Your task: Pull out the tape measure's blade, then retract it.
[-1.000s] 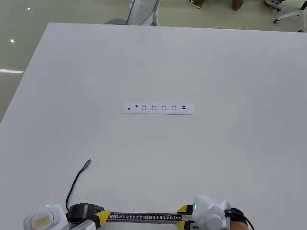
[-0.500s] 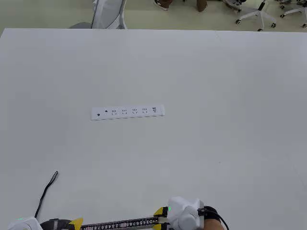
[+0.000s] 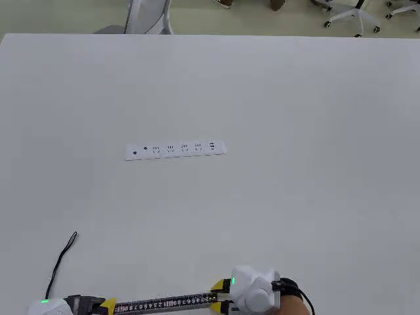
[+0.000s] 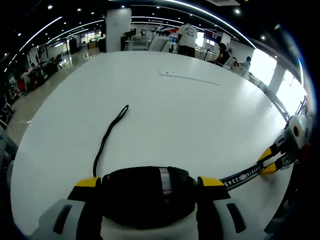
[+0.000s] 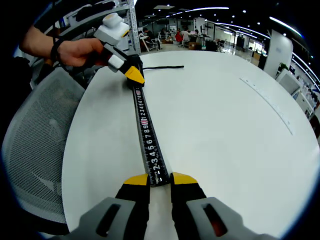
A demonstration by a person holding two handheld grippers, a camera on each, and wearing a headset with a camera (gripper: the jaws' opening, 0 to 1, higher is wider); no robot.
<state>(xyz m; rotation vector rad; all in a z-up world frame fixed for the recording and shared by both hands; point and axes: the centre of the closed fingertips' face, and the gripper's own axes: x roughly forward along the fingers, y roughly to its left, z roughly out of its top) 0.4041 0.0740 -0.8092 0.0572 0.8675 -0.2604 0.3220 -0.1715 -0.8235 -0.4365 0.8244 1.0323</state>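
The black tape measure case [image 4: 147, 190] sits between the yellow-tipped jaws of my left gripper [image 4: 150, 182], which is shut on it, at the table's near edge [image 3: 82, 304]. Its blade [image 3: 164, 303] is drawn out and runs right, low over the table, to my right gripper [image 3: 220, 296]. In the right gripper view the numbered blade [image 5: 147, 135] ends between the jaws of the right gripper [image 5: 160, 179], shut on its tip. At the blade's far end there, a hand holds the left gripper [image 5: 131, 72]. A black wrist strap [image 4: 107, 135] trails from the case across the table.
A white power strip [image 3: 175, 149] lies mid-table on the wide white table [image 3: 295, 131]. A grey mesh chair [image 5: 40, 145] stands by the near table edge. Office chairs [image 3: 147, 16] stand beyond the far edge.
The head view has swung to the right, so everything sits further left. The two grippers and the stretched blade keep about the same spacing.
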